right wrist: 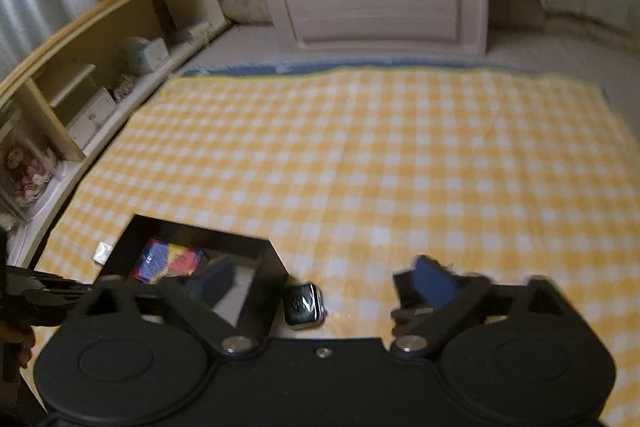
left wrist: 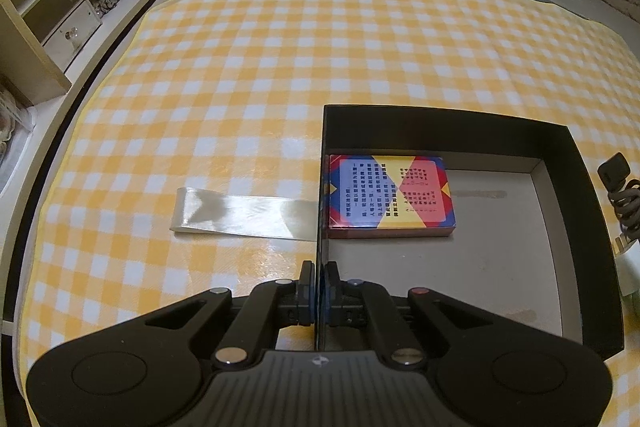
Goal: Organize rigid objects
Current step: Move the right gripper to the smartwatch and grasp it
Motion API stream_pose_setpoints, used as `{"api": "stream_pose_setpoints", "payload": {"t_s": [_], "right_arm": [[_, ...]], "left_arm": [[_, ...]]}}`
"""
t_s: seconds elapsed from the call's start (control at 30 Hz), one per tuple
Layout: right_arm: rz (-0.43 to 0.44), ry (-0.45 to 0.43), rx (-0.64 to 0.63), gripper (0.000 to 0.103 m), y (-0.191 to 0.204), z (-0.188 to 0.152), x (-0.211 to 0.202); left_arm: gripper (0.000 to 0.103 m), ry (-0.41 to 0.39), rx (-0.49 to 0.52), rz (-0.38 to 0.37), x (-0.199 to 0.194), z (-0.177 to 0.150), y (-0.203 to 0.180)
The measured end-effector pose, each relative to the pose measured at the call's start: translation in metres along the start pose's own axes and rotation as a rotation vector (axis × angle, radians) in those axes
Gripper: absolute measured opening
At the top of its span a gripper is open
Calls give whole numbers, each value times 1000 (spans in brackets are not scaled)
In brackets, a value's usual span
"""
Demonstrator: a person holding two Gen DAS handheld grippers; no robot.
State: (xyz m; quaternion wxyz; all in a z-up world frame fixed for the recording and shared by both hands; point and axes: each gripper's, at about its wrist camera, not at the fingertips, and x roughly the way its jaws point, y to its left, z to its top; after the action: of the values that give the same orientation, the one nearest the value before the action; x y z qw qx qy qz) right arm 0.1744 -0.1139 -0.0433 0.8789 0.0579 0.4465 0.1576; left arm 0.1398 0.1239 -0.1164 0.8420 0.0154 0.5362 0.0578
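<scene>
Left wrist view: my left gripper (left wrist: 319,291) was clenched on the near left wall of the black box (left wrist: 576,163), one pad outside the wall and one inside, steadying it on the yellow checked cloth (left wrist: 248,67). A colourful card box (left wrist: 390,193) already lay flat inside, ahead of that claw and against the far left corner, its long axis running across the claw's line. A clear strip (left wrist: 240,213) lay on the cloth just outside the wall, ahead and to the left.

Right wrist view (blurred): my right gripper (right wrist: 322,281) was released, its fingers standing apart with nothing pressed between them. The smartwatch (right wrist: 304,303) lay on the cloth just beyond the claw's body, between the two fingers but nearer the left one (right wrist: 214,281), touching or just beside the black box's right outer wall. Its face pointed up, and its long axis ran roughly along the claw's line, tilted a little. In the left wrist view a dark coiled cable and a white plug (left wrist: 628,259) showed beyond the box's right wall.

Judgement: the watch was the next object to go into the box, and the right hand was plainly the nearer. The claw needed to drop almost straight ahead and close across the watch's short side, keeping the left finger clear of the box wall.
</scene>
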Motion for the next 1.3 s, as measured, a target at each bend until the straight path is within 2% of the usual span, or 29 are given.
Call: {"api": "stream_pose_setpoints", "payload": {"t_s": [0.03, 0.07, 0.23, 0.63, 0.7, 0.93, 1.13, 1.3], "right_arm": [[10, 22, -10, 67, 0, -2, 7], [13, 34, -22, 65, 1, -4, 13], [36, 97, -95, 62, 13, -12, 42], [-4, 220, -152, 58, 34, -17, 104], [-6, 215, -149, 53, 34, -16, 107], [24, 220, -97, 55, 21, -13, 115], [-4, 216, -178, 52, 22, -19, 115], [-50, 216, -266, 51, 38, -24, 119]], "left_arm": [[5, -1, 1, 1, -1, 0, 0], [5, -4, 1, 0, -1, -1, 0], [5, -9, -4, 5, -4, -5, 7], [5, -15, -19, -10, -5, -10, 39], [5, -15, -17, -8, -5, -11, 45], [5, -16, -19, -7, -5, -12, 45], [5, -14, -22, -6, -6, -11, 40], [5, -12, -15, 3, -5, -11, 39]]}}
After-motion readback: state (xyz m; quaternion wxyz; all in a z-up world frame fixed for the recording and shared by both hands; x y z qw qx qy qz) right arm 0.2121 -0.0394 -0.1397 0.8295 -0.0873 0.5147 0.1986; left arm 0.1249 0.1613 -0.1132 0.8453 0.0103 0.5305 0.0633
